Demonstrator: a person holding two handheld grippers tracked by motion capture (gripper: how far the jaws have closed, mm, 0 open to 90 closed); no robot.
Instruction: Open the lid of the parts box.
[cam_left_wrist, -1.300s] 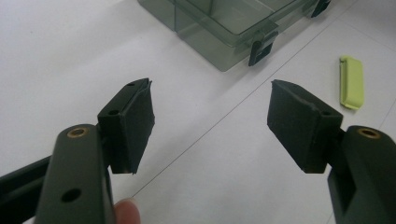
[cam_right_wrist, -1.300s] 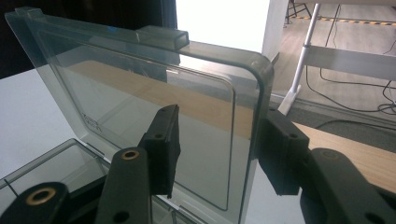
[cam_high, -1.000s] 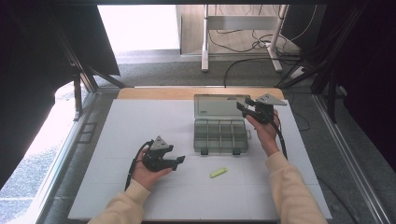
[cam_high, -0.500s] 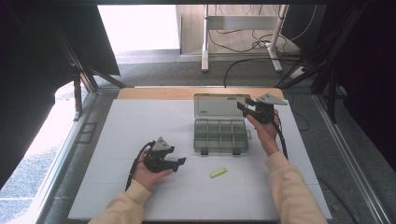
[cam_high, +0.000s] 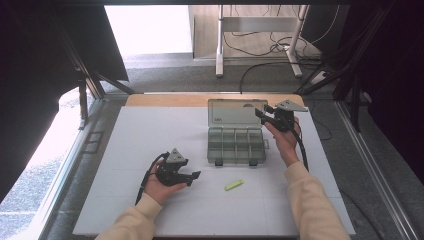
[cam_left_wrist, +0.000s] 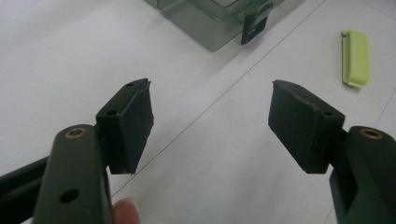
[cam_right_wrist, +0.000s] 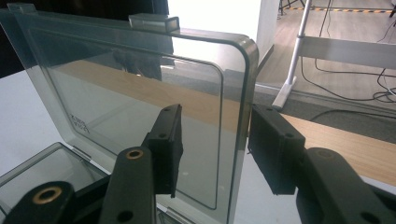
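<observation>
The clear compartment box (cam_high: 236, 145) sits right of centre in the high view, its long axis running left to right across the white worktop (cam_high: 150, 135). Its lid (cam_high: 235, 112) stands open, rising from the far edge toward the top of the frame. The right gripper (cam_high: 266, 116) is at the lid's right edge; in the right gripper view the jaws straddle that edge (cam_right_wrist: 238, 116), one each side, but whether the pads press on it is hard to tell. The left gripper (cam_high: 194, 177), lower left of centre, rests with jaws wide and empty. A small yellow-green piece (cam_high: 234, 185) lies below the box, tilted up to the right; what it is stays unclear.
</observation>
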